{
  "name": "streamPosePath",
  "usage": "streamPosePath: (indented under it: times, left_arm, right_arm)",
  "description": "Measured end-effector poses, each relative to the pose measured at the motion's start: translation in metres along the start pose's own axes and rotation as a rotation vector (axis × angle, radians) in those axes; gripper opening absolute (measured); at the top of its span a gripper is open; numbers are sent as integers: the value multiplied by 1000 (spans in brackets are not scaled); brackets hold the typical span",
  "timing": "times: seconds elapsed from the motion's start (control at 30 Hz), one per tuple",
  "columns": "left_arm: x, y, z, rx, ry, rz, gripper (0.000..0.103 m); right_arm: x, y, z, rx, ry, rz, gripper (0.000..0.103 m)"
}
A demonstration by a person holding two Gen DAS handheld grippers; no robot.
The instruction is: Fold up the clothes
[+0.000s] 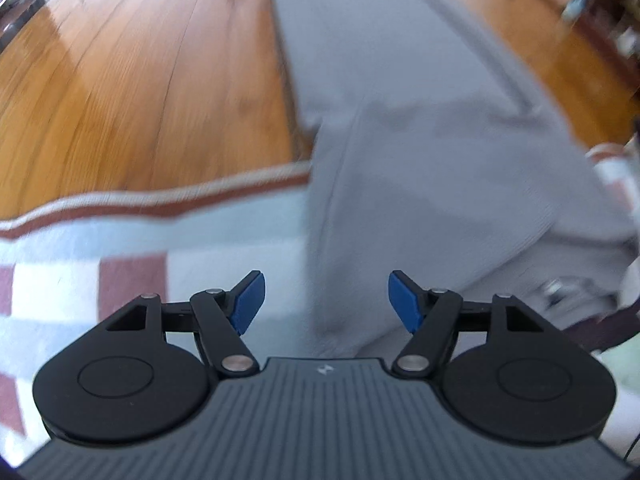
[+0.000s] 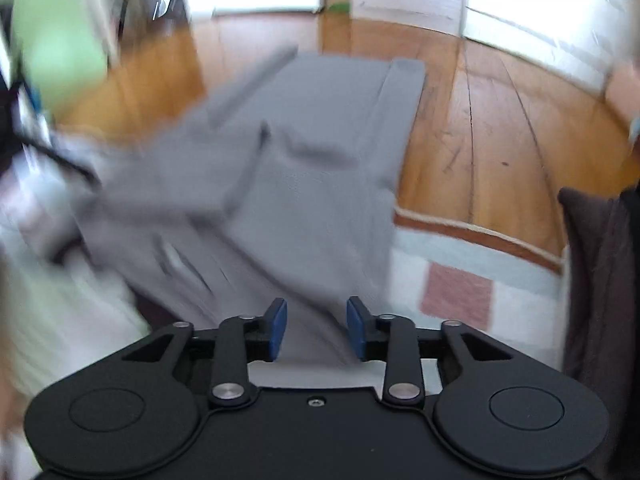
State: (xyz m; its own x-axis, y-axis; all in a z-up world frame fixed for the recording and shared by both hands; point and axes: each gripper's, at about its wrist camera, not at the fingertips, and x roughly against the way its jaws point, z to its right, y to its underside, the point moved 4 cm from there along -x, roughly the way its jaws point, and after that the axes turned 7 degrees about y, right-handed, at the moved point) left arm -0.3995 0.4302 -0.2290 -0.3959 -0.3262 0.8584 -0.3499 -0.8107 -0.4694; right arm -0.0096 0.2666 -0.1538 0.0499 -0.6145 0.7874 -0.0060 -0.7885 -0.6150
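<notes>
Grey garment (image 1: 420,140) lies ahead of both your grippers, part on the wooden floor (image 1: 140,80), near part on the checked rug (image 1: 132,276). Likely trousers; blur makes that uncertain.

Left wrist view: the cloth's near end runs down between the tips of your left gripper (image 1: 327,302) and under its body. Jaws spread wide, blue pads (image 1: 250,300) clear of the fabric on both sides, nothing pinched.

Right wrist view: your right gripper (image 2: 317,328) has grey cloth (image 2: 312,208) passing through the gap. Jaws partly apart; the pads (image 2: 278,328) do not appear to press on it.

Hard to read: both views are motion-smeared. The fold layers at the garment's near left side in the right view are a grey jumble. A dark cloth (image 2: 600,280) is cut off at the right edge.

Long axis runs away from you, near end on the rug, far end, square-edged, out on the boards. A narrow band (image 1: 476,40) lies along its right side in the left view.
</notes>
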Motion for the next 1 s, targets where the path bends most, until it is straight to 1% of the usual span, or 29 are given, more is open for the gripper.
streamPosePath:
  times: [0.07,0.1,0.13,0.2,0.27,0.37,0.4,0.43,0.47,0.5,0.57,0.6,0.67,0.73,0.87,1.0]
  left_arm:
    - [5,-14,6,-3,31,45,68]
    - [7,-22,8,-1,48,62,68]
    - [8,-33,10,5,60,71,68]
    - [9,-59,16,-5,40,94,68]
    - [13,-89,19,-22,7,134,68]
    - [13,-129,19,-15,-30,205,68]
    - [10,-141,18,-9,-39,228,66]
    - [2,-147,15,0,-34,243,65]
    - [-6,-154,13,9,-28,258,65]
    - [-15,-159,11,18,-19,273,65]
    - [-37,-157,3,51,42,301,65]
    - [-48,-154,-3,77,90,309,64]
    - [-72,-145,-14,133,153,302,64]
    - [-92,-146,-21,143,164,274,64]
    - [-117,-163,-21,101,112,228,64]
    - [-142,-171,-17,84,108,163,64]
  right_arm:
    - [6,-32,4,-71,-82,-12,41]
    - [5,-54,3,-85,-105,-28,44]
    - [4,-75,2,-98,-128,-44,44]
    - [-2,-125,-5,-142,-172,-108,44]
    - [-11,-182,-14,-198,-231,-198,44]
    - [-32,-256,-36,-154,-182,-300,49]
    - [-39,-280,-43,-136,-164,-333,49]
    - [-52,-300,-53,-77,-117,-337,49]
    - [-63,-313,-60,-30,-108,-332,49]
    - [-74,-326,-66,17,-101,-326,49]
    - [-98,-338,-74,100,-152,-312,49]
    - [-108,-340,-72,111,-181,-306,49]
    - [-127,-342,-68,129,-237,-294,49]
    - [-152,-346,-61,89,-278,-298,49]
    - [-207,-359,-48,-48,-334,-308,49]
    - [-275,-387,-47,-180,-389,-317,49]
